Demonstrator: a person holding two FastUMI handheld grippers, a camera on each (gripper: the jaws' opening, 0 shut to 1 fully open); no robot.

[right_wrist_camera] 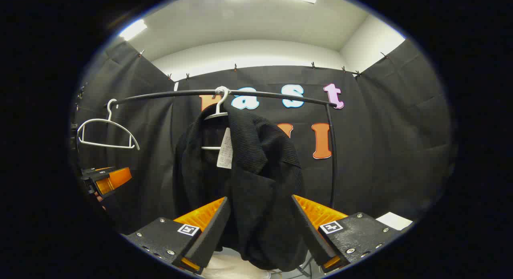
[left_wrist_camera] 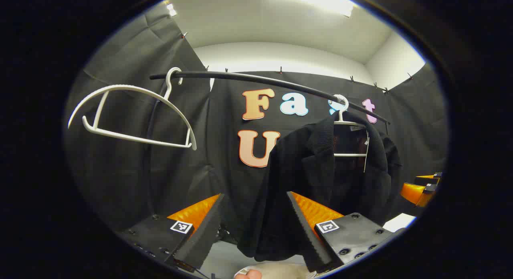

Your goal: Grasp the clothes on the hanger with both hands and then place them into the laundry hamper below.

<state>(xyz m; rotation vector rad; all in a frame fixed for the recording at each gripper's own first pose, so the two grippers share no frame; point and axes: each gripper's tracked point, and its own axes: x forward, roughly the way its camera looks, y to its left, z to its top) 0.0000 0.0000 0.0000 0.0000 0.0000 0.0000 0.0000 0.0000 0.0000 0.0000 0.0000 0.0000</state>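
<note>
I am looking along my left hand-held gripper point(left_wrist_camera: 256, 231), and its fingers are standing wide apart with nothing between them but air; the lower edge of the black jacket point(left_wrist_camera: 320, 170) is hanging just beyond the gap, and I cannot tell whether it is touching the right finger. My right hand-held gripper point(right_wrist_camera: 260, 235) is also spread wide, and the jacket point(right_wrist_camera: 244, 182) is hanging right in line with its gap, though I cannot say that either finger is pressing on the cloth.

The jacket is hanging on a white hanger point(right_wrist_camera: 216, 122) hooked over the black rail point(right_wrist_camera: 264, 95), with a white tag point(right_wrist_camera: 225, 148) dangling inside the collar. An empty white hanger point(left_wrist_camera: 132, 114) is hanging on the same rail point(left_wrist_camera: 256, 79), well apart from the jacket, tilted in the left gripper view.

In the right gripper view the left hand-held gripper is showing at the left edge, below the empty hanger point(right_wrist_camera: 106, 132).

The bottom of the jacket is cut off behind the fingers, and something pale is showing below it that I cannot make out.
</note>
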